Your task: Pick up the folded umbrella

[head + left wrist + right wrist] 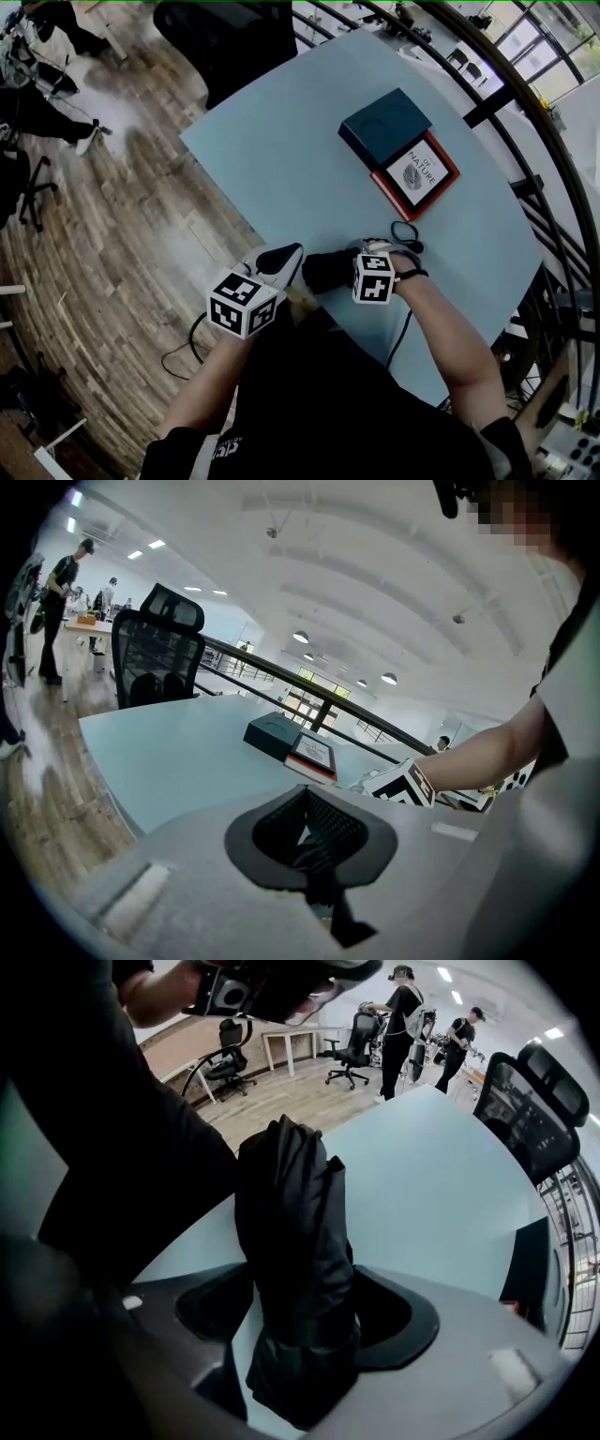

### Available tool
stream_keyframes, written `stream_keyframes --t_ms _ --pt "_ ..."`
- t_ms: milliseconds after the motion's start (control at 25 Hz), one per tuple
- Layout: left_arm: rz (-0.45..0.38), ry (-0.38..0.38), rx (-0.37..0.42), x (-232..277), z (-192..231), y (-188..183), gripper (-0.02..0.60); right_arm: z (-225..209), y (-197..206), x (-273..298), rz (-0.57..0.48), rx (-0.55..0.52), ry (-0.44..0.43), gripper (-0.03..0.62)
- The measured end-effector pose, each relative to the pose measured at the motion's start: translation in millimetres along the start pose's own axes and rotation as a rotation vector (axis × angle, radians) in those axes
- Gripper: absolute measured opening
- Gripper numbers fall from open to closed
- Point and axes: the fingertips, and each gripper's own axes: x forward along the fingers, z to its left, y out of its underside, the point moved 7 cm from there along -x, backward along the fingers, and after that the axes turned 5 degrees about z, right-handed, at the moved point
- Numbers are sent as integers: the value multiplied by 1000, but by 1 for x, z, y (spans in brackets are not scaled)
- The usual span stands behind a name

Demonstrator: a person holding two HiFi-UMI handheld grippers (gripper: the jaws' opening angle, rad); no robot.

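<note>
We grip the folded umbrella [328,270] with our right gripper [361,272]. Its fingers [398,1321] are closed on the black bundle near its strapped end, and the rest of it juts out ahead of them. The umbrella sits at the near edge of the pale blue worktop [281,159], just in front of our torso. We cannot tell whether it touches the surface. Our left gripper [284,257] hangs just beside the umbrella's free end with its fingers [328,822] pressed together on nothing. Farther back on the worktop lie a dark box [384,127] and a red-edged book [417,175], touching each other.
</note>
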Motion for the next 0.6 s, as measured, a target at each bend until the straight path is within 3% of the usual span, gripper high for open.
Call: stream_keyframes --t_ms 280,600 --pt "8 -1 1 -6 2 6 8 5 -4 18 55 5 -17 345" --pt "33 28 10 -1 -6 11 8 6 -4 16 28 11 -29 356"
